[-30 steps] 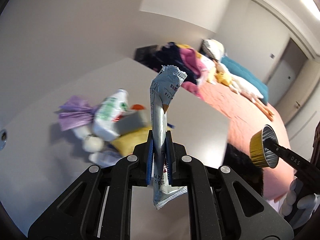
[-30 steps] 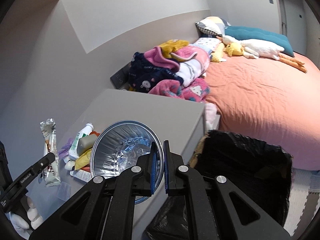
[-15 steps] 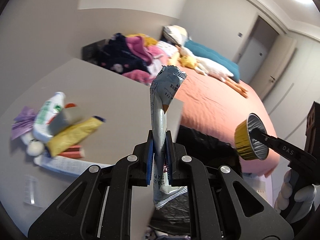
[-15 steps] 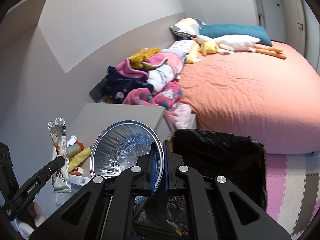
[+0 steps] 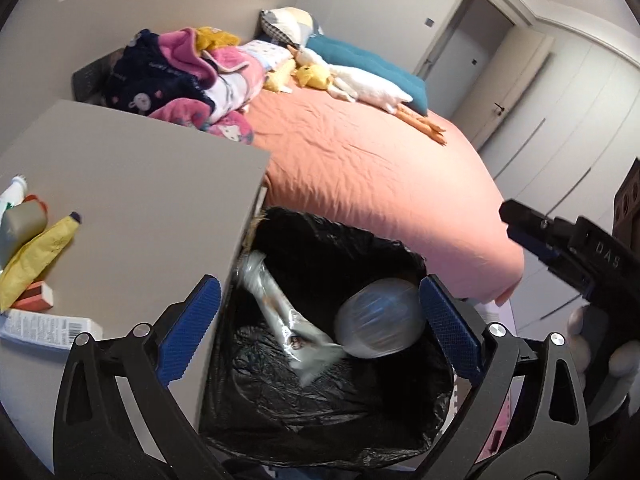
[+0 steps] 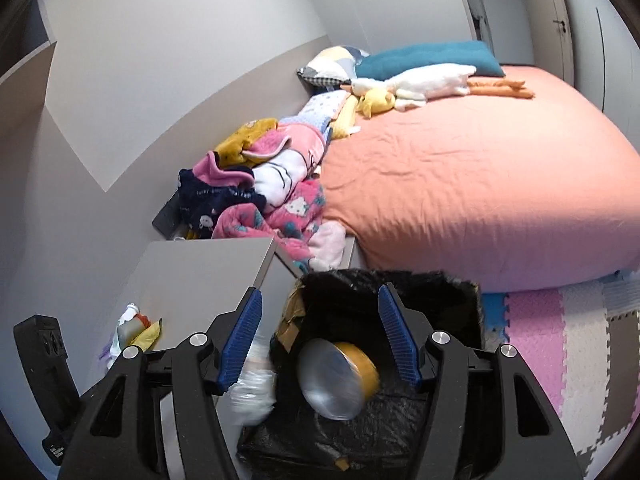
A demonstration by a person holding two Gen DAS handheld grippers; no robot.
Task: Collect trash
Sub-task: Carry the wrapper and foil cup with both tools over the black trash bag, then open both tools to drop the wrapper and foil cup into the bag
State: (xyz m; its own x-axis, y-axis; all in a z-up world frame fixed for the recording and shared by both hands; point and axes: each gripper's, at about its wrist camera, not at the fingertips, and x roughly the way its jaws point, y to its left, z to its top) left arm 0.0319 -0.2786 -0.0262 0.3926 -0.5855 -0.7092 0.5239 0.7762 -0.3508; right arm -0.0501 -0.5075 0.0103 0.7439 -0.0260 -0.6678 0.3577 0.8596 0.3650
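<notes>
Both tools stood released above the black-lined bin: left tool spread wide, right tool likewise. The silver wrapper and foil cup were blurred inside the bin mouth, below and between the fingers, touching neither. More litter lay on the worktop left of the bin.

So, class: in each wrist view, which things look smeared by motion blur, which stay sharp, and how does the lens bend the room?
Left wrist view: the wrapper and foil cup are smeared over the black bin bag, while the bed stays sharp; the fisheye bows the walls. Right wrist view: the foil cup and wrapper blur likewise, and the bed bulges.
</notes>
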